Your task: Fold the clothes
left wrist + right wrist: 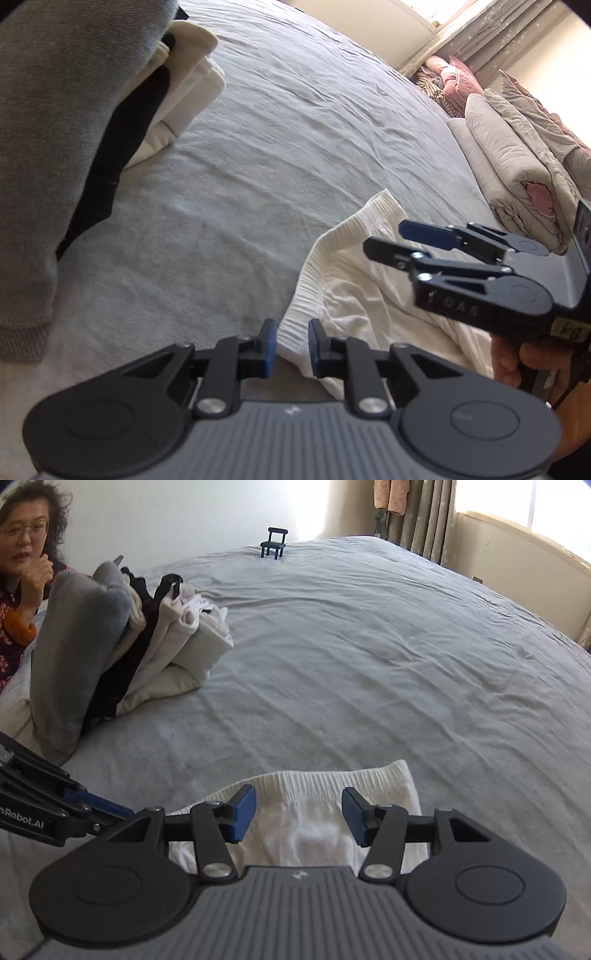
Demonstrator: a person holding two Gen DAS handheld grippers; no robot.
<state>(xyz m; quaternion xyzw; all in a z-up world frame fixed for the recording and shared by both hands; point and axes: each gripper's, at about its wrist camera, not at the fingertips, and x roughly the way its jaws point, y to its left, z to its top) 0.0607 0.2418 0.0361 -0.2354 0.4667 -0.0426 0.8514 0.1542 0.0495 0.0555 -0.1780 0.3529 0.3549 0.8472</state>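
Bed (369, 657): covered by a wrinkled grey sheet that fills most of both views.

Folded bedding (517, 162): beige and pink quilts stacked at the far right edge of the bed, below the curtains (509, 33).

Clothes pile (122, 642): grey, black and cream garments heaped at the far left of the bed; a seated person (26, 572) is behind it, hand raised to the chin.

White garment (306, 812): ribbed waistband towards the far side, lying crumpled on the sheet at the near edge, directly under both grippers.

Right gripper (298, 818): jaws spread wide, nothing between them, poised above the white garment's waistband. A hand (524, 365) holds its grip in the left wrist view.

Left gripper (291, 349): jaws at a narrow gap, empty, at the near left corner of the white garment.

Small dark chair-shaped object (274, 542): standing upright at the far side of the bed, well apart from everything else.
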